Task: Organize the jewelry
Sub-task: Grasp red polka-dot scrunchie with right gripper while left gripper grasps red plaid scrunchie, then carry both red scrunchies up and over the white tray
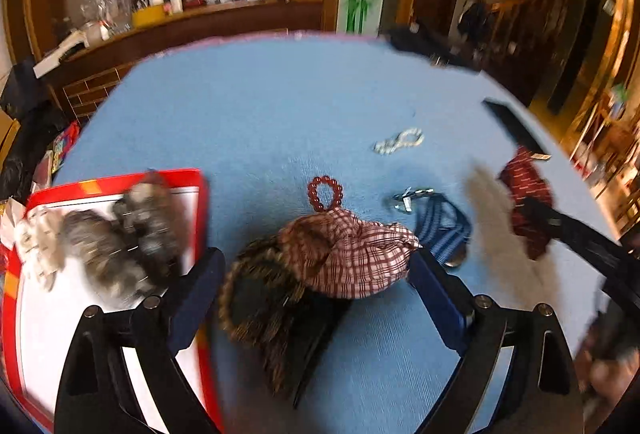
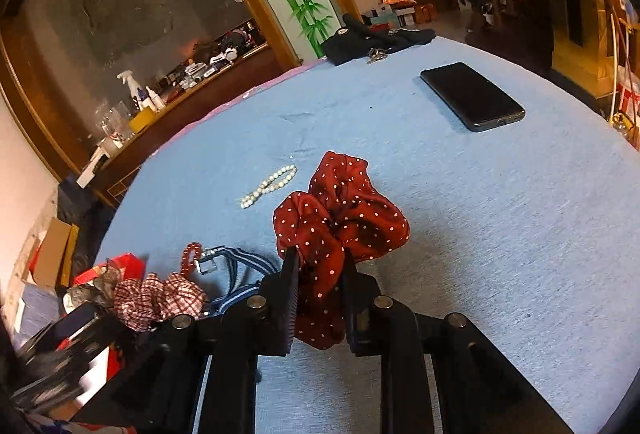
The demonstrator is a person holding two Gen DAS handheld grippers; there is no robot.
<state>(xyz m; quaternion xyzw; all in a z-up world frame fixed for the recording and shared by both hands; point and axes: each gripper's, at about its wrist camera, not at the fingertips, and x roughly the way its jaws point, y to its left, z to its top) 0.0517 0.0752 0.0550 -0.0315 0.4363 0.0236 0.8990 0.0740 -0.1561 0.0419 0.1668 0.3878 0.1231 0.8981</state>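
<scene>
My right gripper (image 2: 319, 262) is shut on a dark red polka-dot scrunchie (image 2: 340, 210), whose folds bulge out above the fingertips over the blue tablecloth (image 2: 480, 234). My left gripper (image 1: 316, 262) is open wide. A red-and-white plaid scrunchie (image 1: 352, 254) and a brown woven one (image 1: 260, 298) lie between its fingers. A red bead bracelet (image 1: 325, 190) sits just beyond the plaid scrunchie. Farther out lies a pearl bracelet (image 1: 400, 141) (image 2: 269, 185). At the left, a red-rimmed box (image 1: 196, 178) holds grey fluffy scrunchies (image 1: 148, 222).
A blue striped band with a metal buckle (image 1: 440, 222) (image 2: 240, 266) lies right of the plaid scrunchie. A black phone (image 2: 472, 96) rests at the far right of the table. A dark cloth (image 2: 376, 38) with keys sits at the far edge. A cluttered sideboard (image 1: 200, 14) stands behind.
</scene>
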